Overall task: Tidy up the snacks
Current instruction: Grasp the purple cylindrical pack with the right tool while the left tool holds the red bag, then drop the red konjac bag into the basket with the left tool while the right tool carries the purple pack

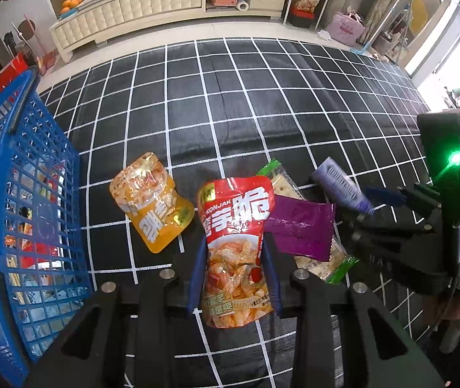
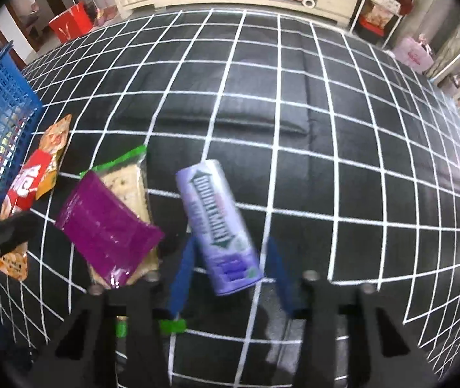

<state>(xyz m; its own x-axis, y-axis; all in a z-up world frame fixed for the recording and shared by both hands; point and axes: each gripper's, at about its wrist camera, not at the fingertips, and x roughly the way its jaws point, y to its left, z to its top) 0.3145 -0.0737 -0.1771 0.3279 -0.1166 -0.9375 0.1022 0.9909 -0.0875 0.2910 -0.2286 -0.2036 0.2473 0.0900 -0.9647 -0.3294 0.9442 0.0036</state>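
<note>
- While both tongs point steeply down at the checked cloth (image 1: 294,97), the left tongs (image 1: 235,242) are clamped on the red pouch (image 1: 235,207), one pad on each long edge.
- The pouch's long axis runs straight ahead along the fingers, its top edge away from me.
- The blue basket (image 1: 19,161) stands just to the left of the left tongs, already holding packets. I judge the left hand far nearer to it than the right.
- The right tongs (image 2: 231,242) straddle the purple tube (image 2: 217,226). Its long axis lies nearly along the fingers, with the far end leaning left.
- The left pad looks to be touching the tube and the right pad shows a dark sliver beside it. I cannot tell if the tube is gripped.
- The purple sachet (image 2: 107,223) lies left of the right tongs.
</note>
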